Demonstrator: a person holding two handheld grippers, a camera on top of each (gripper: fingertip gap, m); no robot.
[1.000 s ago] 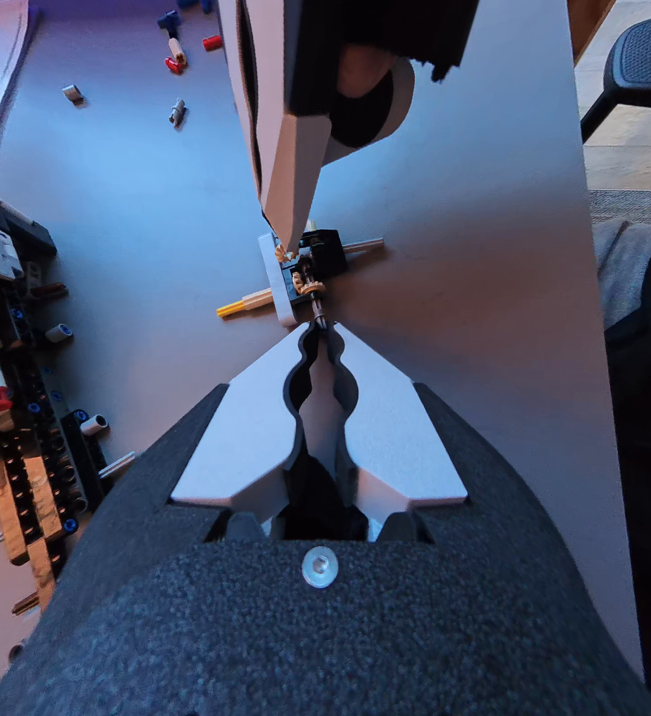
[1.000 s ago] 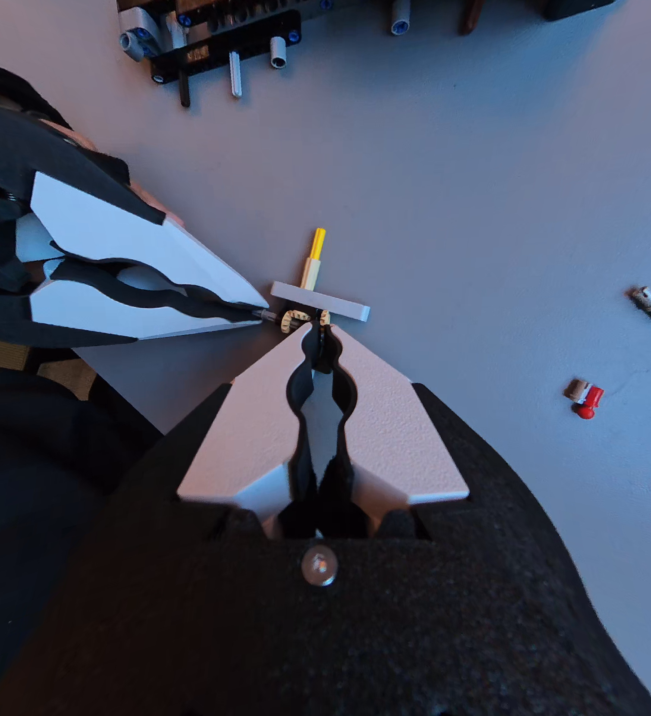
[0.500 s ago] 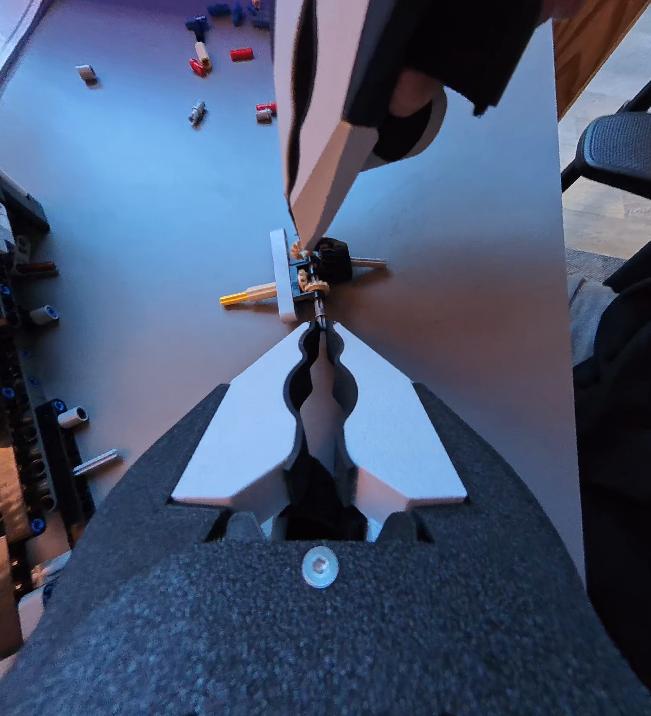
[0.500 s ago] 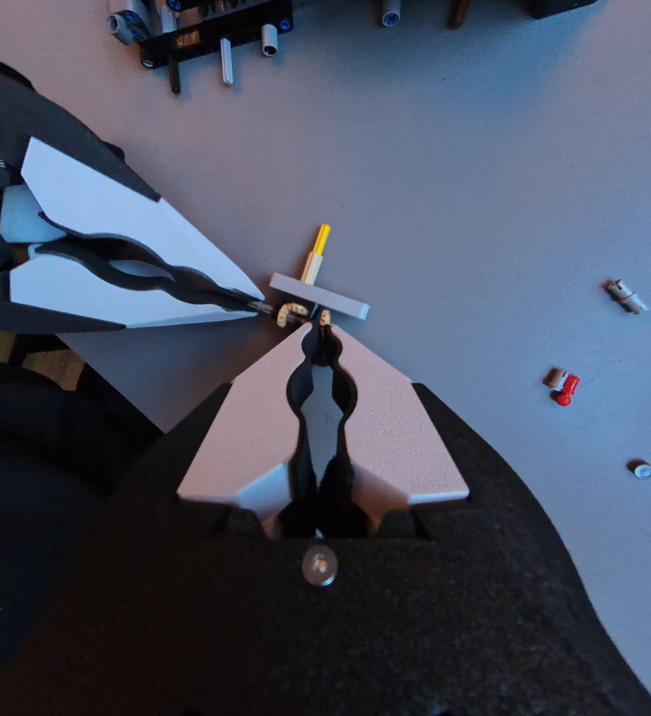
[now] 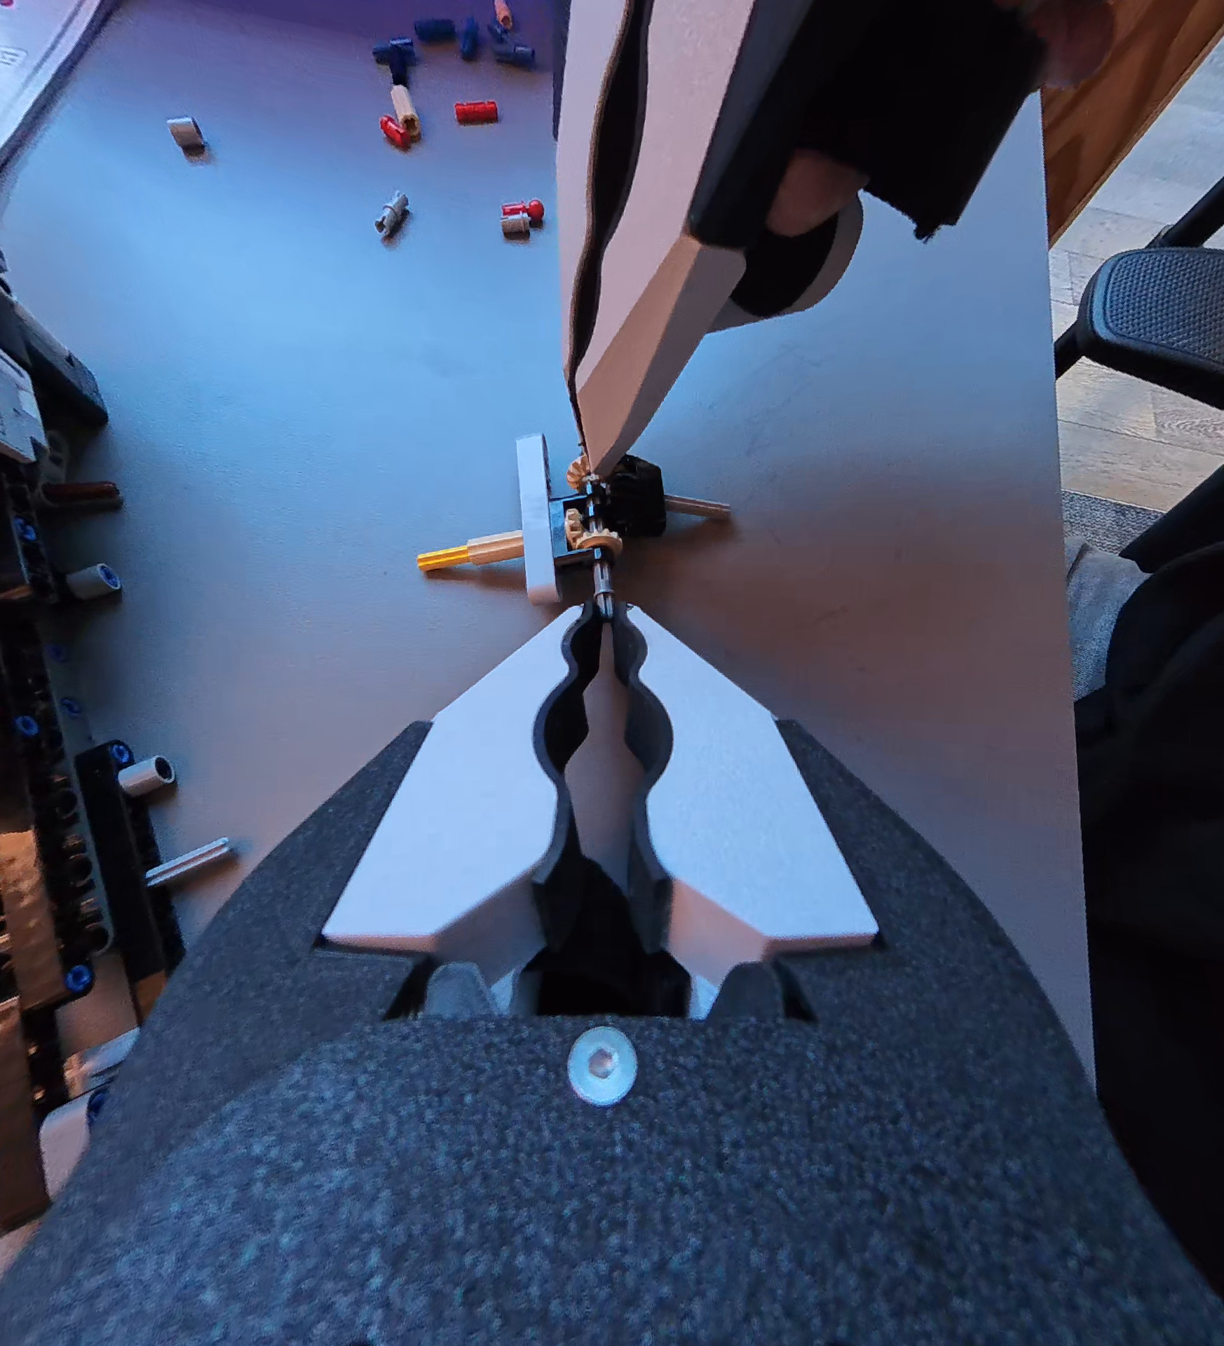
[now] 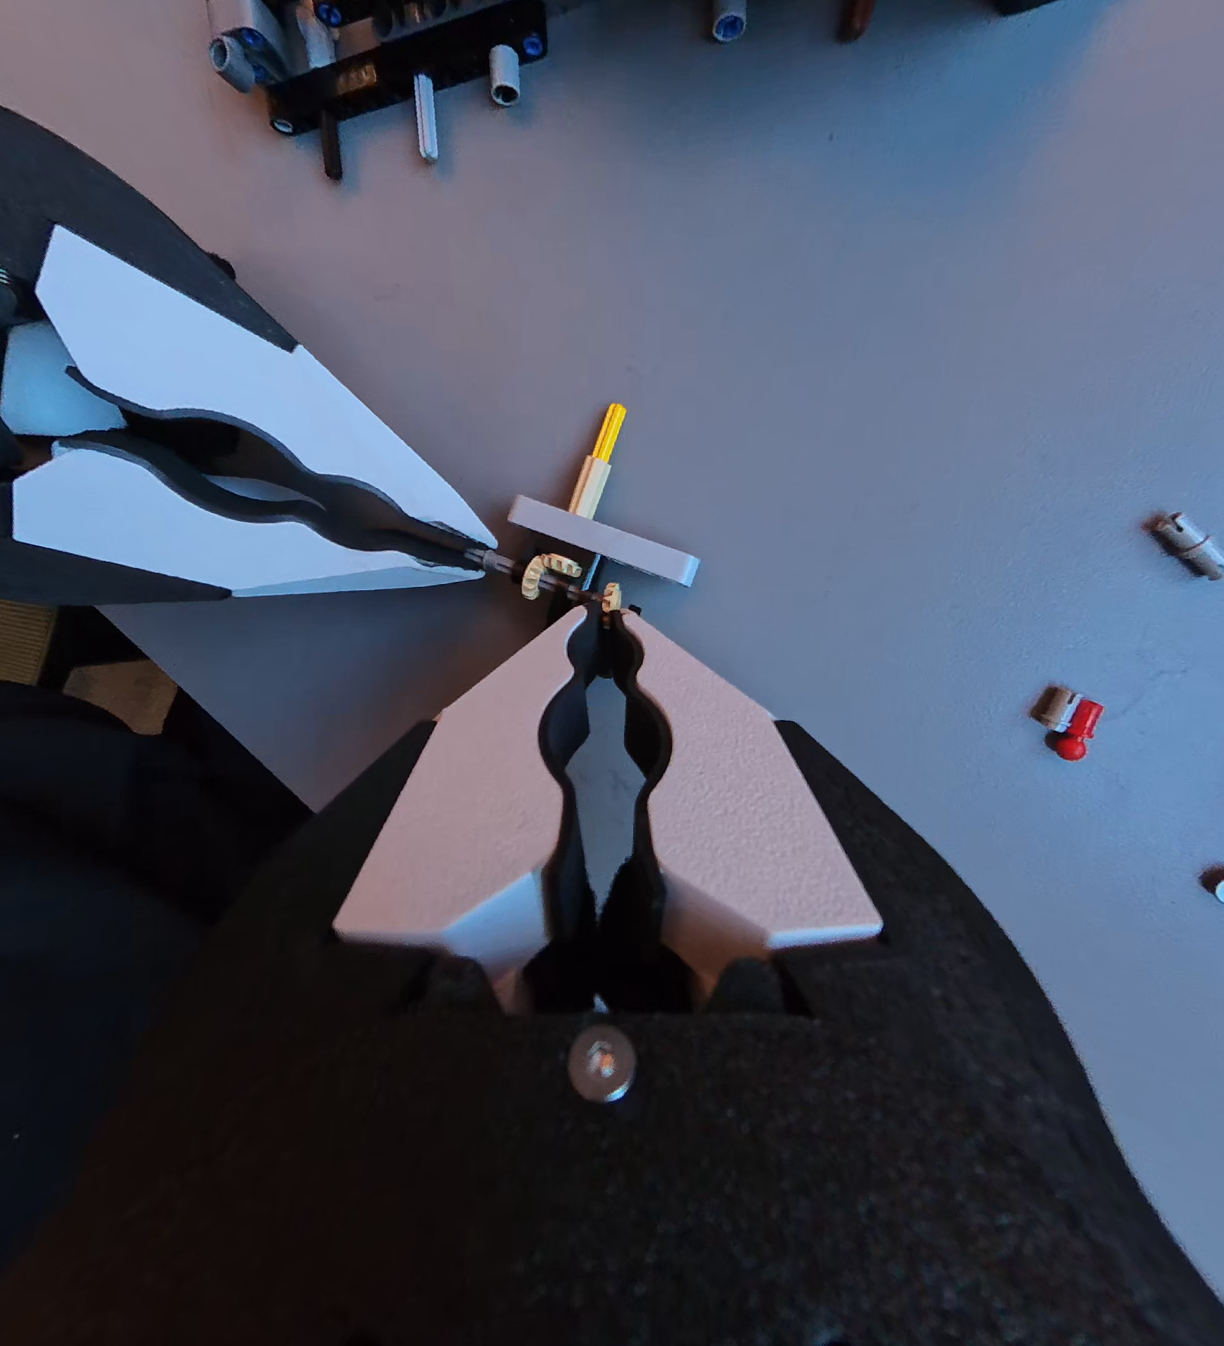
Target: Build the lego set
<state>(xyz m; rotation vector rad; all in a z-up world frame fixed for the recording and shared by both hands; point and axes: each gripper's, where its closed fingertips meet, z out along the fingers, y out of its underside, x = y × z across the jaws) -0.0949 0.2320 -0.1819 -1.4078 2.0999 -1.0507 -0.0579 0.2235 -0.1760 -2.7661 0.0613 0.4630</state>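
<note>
Left gripper (image 5: 606,612) pinched on the thin dark axle (image 5: 600,575) of the small grey-plate-and-tan-gear lego assembly (image 5: 573,524) on the grey tabletop (image 5: 267,328); right gripper (image 6: 598,615) clamped on far gear end. Light, rigid, pops apart easily: hold the axle ends, not the gear teeth

The grey table (image 5: 245,349) carries a small gear assembly (image 5: 580,524), loose red (image 5: 476,111) and blue pins (image 5: 394,54), a grey connector (image 5: 392,213), and a large black model (image 5: 34,837) at its edge.
</note>
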